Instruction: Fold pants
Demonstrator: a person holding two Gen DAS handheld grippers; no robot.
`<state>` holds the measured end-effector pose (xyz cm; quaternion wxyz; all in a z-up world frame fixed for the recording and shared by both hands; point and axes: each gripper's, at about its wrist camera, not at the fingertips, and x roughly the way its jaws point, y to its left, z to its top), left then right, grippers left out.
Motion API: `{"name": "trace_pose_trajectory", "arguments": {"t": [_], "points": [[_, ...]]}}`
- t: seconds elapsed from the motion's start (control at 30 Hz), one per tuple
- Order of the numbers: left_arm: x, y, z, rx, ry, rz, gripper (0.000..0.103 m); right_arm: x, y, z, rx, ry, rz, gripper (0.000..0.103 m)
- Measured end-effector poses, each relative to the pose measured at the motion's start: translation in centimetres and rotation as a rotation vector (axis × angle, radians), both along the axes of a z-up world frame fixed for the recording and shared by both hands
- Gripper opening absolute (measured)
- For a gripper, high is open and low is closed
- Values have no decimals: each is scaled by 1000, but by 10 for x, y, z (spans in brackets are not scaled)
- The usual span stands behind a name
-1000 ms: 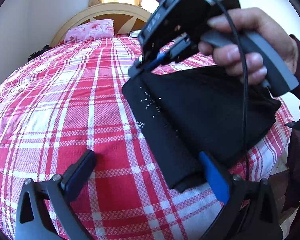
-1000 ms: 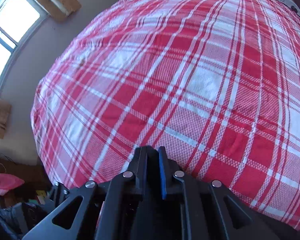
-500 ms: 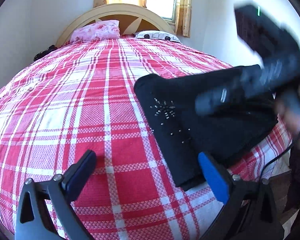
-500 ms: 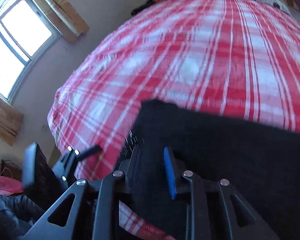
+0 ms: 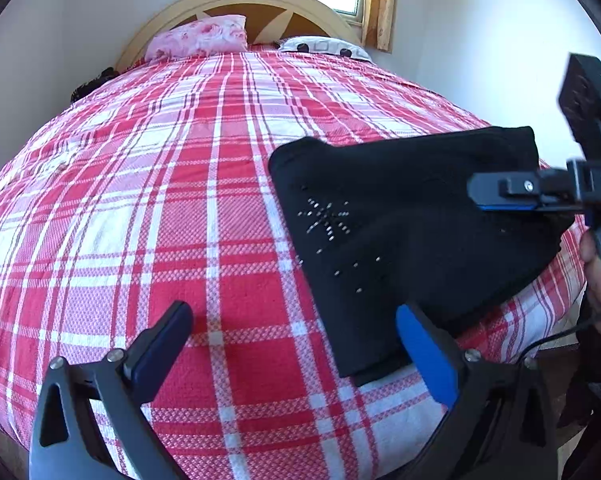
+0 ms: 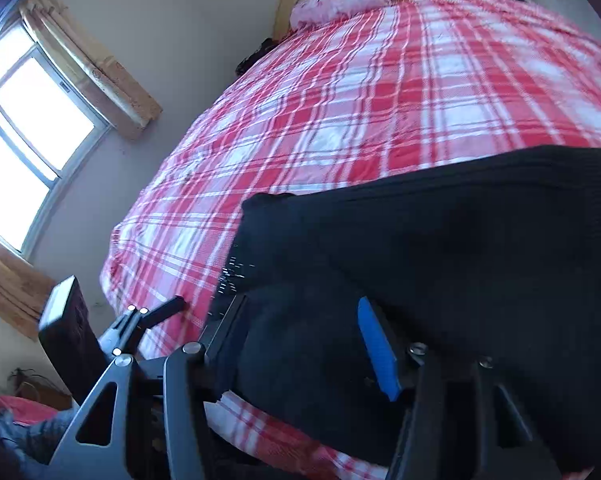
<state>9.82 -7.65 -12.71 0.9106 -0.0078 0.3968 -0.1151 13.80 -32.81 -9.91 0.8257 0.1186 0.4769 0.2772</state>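
The black pants [image 5: 412,220], with small silver studs, lie folded on the near right part of the red plaid bed [image 5: 204,200]. My left gripper [image 5: 296,344] is open and empty, low over the bed's near edge, its right finger beside the pants' near corner. My right gripper [image 5: 500,196] hovers sideways over the pants' right side. In the right wrist view the pants [image 6: 460,248] fill the lower right and the right gripper [image 6: 300,344] is open just above the cloth, holding nothing. The left gripper [image 6: 156,316] shows at lower left.
A pink floral pillow [image 5: 200,36] and a white patterned pillow [image 5: 324,46] lie at the wooden headboard [image 5: 260,4]. A window [image 6: 20,128] with a curtain is on the left wall. Clutter lies on the floor [image 6: 16,420] beside the bed.
My right gripper let go of the pants, laid them flat on the bed, opened, and drew back to the right. My left gripper stayed open and almost still.
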Motion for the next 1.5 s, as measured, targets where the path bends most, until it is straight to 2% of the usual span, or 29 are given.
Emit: {"name": "trace_pose_trajectory", "arguments": {"t": [0.03,0.17,0.23,0.3,0.37,0.57,0.67,0.83,0.97,1.03,1.17,1.27,1.37,1.5], "points": [[-1,-2,2,9,-10,-4,103,-5,-6,4,-40,-29,-29,59],[3,-9,5,42,-24,-17,103,-15,-29,9,-98,-93,-81,59],[9,-12,0,55,-11,-17,103,-17,-38,6,-114,-105,-99,60],[15,-10,-7,33,19,-19,103,-16,-46,-3,-150,-108,-117,60],[16,-8,-8,16,15,-14,103,-17,-50,-10,-147,-133,-106,61],[16,-15,-1,60,24,-11,103,-21,-49,-12,-156,-192,-101,61],[18,-17,11,82,-14,-14,103,-26,-46,-12,-171,-219,-93,61],[46,-16,32,89,-63,-1,103,-38,-58,5,-154,-258,-124,61],[82,-22,15,121,26,17,103,-48,-89,25,-143,-339,-248,61],[87,-24,9,109,40,18,103,-47,-101,24,-162,-330,-283,61],[90,-26,-2,83,64,16,103,-36,-118,4,-142,-252,-297,61],[83,-16,3,42,67,32,103,-39,-118,3,-166,-289,-280,61],[77,-9,4,30,71,38,103,-43,-137,12,-121,-309,-339,61],[78,-5,-4,0,93,28,103,-34,-173,-1,-34,-200,-419,61]]}}
